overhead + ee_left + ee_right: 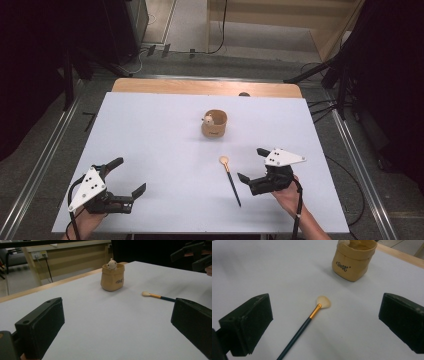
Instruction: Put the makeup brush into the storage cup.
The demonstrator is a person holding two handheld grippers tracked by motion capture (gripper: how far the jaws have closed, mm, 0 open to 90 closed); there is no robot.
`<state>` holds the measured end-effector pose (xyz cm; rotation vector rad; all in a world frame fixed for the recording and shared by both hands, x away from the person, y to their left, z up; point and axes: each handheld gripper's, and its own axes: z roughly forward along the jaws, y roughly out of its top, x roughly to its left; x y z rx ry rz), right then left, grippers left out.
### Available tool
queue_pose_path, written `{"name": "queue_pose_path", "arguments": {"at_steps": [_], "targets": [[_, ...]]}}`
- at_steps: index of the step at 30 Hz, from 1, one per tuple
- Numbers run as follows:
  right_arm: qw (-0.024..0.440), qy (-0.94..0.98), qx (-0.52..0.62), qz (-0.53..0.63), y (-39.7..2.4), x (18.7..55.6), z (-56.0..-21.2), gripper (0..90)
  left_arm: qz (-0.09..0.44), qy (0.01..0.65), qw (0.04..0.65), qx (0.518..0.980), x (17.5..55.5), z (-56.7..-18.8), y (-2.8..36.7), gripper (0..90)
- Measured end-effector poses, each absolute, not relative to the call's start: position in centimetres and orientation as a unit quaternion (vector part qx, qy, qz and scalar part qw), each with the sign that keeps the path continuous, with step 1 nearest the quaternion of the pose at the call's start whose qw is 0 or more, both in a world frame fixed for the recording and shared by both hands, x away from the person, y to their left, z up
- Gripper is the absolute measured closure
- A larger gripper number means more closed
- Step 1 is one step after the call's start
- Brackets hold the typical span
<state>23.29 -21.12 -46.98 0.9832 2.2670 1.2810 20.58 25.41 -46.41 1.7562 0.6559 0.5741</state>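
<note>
On the white table [165, 150], a tan pouch [214, 125] with a small pale figure [208, 119] at its rim is taken as the landmark. Left gripper [126, 176] is held well off to the pouch's near left, jaws apart, empty. Right gripper [251, 165] is held to its near right, jaws apart, empty. A brush [309, 317] is seen lying flat between pouch and right gripper, bristles toward the pouch. Likely step: brush pickup. The dark handle should be straddled squarely, jaws lowered to the table, then closed behind the gold ferrule.
</note>
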Motion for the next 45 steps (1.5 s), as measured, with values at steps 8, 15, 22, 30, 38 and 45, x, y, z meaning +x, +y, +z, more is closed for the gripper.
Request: {"name": "queue_pose_path", "arguments": {"at_steps": [8,15,22,30,38,45], "targets": [[0.167,0.808,0.351,0.444,-20.4,23.9,-47.1,0.0,0.242,0.277,0.558,0.744,20.6,-46.4,25.4,0.0],[0.166,0.812,0.350,0.437,-19.7,24.2,-47.1,0.0,0.242,0.277,0.559,0.743,20.5,-46.4,25.4,0.0],[0.164,0.817,0.362,0.418,-18.9,24.6,-46.9,0.0,0.240,0.276,0.559,0.744,20.5,-46.4,25.3,0.0],[0.153,0.828,0.370,0.392,-18.0,25.1,-46.9,0.0,0.239,0.276,0.560,0.744,20.5,-46.4,25.3,0.0],[0.144,0.831,0.383,0.376,-17.4,25.6,-46.6,0.0,0.239,0.277,0.559,0.744,20.5,-46.4,25.3,0.0],[0.135,0.838,0.397,0.350,-16.9,25.9,-46.6,0.0,0.240,0.276,0.558,0.745,20.5,-46.4,25.3,0.0]]}}
